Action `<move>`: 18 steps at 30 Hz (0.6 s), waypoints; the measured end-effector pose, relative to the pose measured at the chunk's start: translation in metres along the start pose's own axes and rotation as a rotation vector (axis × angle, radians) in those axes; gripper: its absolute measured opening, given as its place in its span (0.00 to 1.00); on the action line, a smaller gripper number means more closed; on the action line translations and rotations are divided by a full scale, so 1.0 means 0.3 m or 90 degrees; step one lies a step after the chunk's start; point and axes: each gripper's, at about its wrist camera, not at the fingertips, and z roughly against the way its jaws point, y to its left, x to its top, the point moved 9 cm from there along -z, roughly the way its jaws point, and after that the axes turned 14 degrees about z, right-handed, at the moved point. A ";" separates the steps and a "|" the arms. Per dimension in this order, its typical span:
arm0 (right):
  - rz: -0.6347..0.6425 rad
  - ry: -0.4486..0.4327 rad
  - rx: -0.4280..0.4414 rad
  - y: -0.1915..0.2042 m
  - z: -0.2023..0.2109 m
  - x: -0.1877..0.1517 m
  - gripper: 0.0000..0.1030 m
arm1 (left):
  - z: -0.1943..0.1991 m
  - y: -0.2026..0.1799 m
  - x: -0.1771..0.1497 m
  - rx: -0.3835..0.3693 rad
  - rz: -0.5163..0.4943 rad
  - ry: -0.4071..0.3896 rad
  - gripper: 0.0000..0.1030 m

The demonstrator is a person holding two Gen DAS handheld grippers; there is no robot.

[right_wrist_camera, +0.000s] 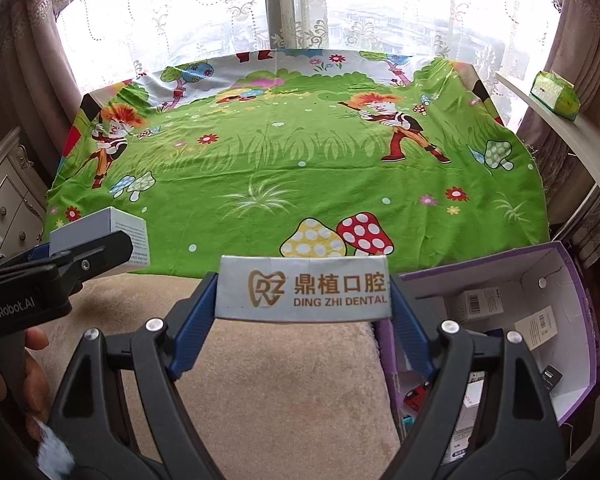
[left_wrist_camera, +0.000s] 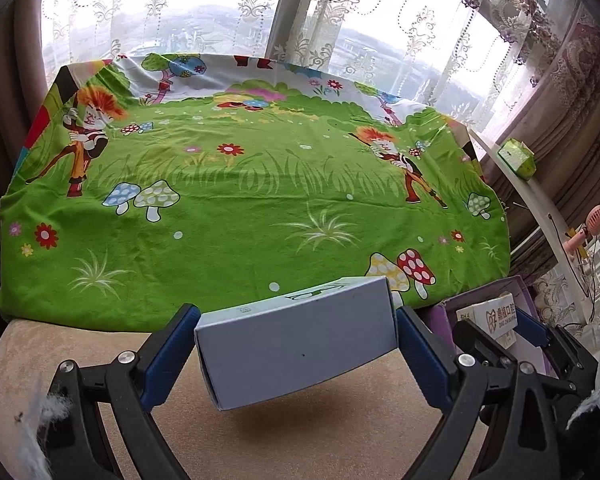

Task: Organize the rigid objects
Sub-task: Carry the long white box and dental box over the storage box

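My left gripper (left_wrist_camera: 296, 340) is shut on a plain grey-blue box (left_wrist_camera: 296, 348) and holds it above the beige cushion (left_wrist_camera: 300, 432), at the front edge of the green cartoon cloth (left_wrist_camera: 240, 200). The box and left gripper also show at the left of the right wrist view (right_wrist_camera: 100, 236). My right gripper (right_wrist_camera: 302, 300) is shut on a small grey box printed "DING ZHI DENTAL" (right_wrist_camera: 304, 294), held above the cushion just left of a purple-edged open carton (right_wrist_camera: 576, 300). The dental box shows at the right of the left wrist view (left_wrist_camera: 496, 316).
The carton holds several small boxes (right_wrist_camera: 476, 304). A green tissue pack (right_wrist_camera: 556, 92) lies on the white ledge at the right. A pink fan (left_wrist_camera: 584, 228) stands by the ledge. A pale dresser (right_wrist_camera: 4, 200) is at the left. Curtained windows are behind the table.
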 end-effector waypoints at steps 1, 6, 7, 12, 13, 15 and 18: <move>-0.005 0.001 -0.002 -0.014 0.006 -0.006 0.81 | 0.000 -0.018 -0.008 -0.002 -0.010 0.002 0.94; -0.026 0.008 -0.014 -0.083 0.031 -0.054 0.81 | -0.006 -0.094 -0.045 -0.014 -0.044 0.017 0.94; -0.030 0.010 -0.019 -0.100 0.038 -0.064 0.81 | -0.009 -0.109 -0.054 -0.019 -0.049 0.022 0.94; -0.062 0.015 -0.042 -0.198 0.080 -0.120 0.81 | -0.021 -0.192 -0.105 -0.057 -0.070 0.057 0.94; -0.071 0.016 -0.044 -0.219 0.088 -0.132 0.81 | -0.022 -0.208 -0.114 -0.062 -0.076 0.061 0.94; -0.090 0.019 -0.049 -0.264 0.099 -0.155 0.81 | -0.025 -0.243 -0.133 -0.081 -0.087 0.074 0.94; -0.108 0.025 -0.070 -0.331 0.114 -0.188 0.81 | -0.033 -0.299 -0.164 -0.108 -0.105 0.098 0.94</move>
